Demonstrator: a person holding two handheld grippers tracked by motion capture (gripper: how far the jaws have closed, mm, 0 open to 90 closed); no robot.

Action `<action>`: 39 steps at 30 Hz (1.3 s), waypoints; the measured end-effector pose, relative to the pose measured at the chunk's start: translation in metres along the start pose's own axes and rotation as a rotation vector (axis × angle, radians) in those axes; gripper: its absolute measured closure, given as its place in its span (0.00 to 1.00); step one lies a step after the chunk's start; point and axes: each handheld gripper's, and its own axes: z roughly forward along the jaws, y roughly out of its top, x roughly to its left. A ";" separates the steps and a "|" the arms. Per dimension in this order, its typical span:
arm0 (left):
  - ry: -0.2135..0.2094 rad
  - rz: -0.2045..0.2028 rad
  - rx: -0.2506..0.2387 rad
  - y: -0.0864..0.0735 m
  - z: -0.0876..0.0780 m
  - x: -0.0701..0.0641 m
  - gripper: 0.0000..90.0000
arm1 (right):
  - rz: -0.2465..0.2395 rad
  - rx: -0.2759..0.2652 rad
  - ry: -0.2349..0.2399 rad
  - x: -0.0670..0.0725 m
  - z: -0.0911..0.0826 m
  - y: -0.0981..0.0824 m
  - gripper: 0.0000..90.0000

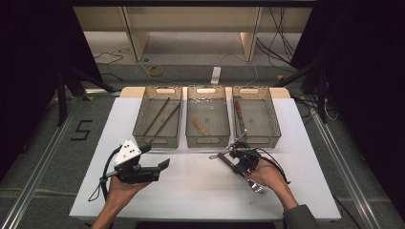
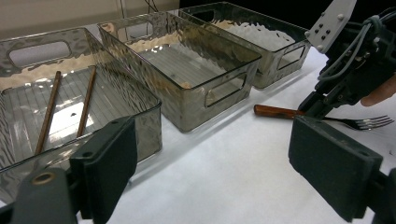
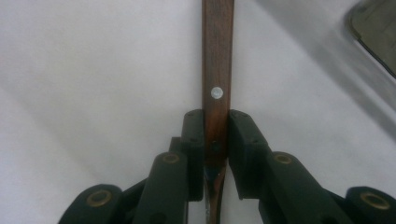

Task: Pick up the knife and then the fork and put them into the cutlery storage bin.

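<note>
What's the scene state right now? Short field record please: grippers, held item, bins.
right gripper: shut on fork
fork: wooden handle clamped between the jaws, tines lying on the table
left gripper: open, holding nothing
left bin: two chopsticks
middle bin: one wooden-handled utensil
right bin: one knife
table: white surface

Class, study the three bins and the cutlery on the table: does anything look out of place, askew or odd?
Only the fork lies outside the bins, on the white table, clamped at its wooden handle by the right gripper. The chopsticks in the left bin lie slanted, not parallel to its walls. Nothing looks spilled or damaged.
</note>
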 end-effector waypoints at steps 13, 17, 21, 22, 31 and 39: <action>0.000 0.002 0.001 0.000 0.000 0.000 0.17 | -0.002 -0.072 0.040 -0.004 -0.013 -0.002 0.86; 0.002 0.000 0.001 0.000 0.000 0.000 0.17 | -0.005 -0.089 0.042 -0.004 -0.016 -0.002 0.86; 0.001 0.001 0.000 0.000 0.000 0.000 0.17 | -0.003 -0.099 0.047 -0.005 -0.017 -0.002 0.86; 0.001 0.001 0.000 0.000 0.000 0.000 0.17 | 0.003 -0.103 0.044 -0.005 -0.017 -0.002 0.86; 0.001 0.001 0.002 0.000 0.000 0.000 0.17 | -0.044 -0.112 0.034 0.003 -0.021 -0.001 0.86; -0.001 -0.001 0.003 0.000 0.001 0.000 0.17 | -0.045 -0.146 0.027 0.004 -0.028 -0.001 0.86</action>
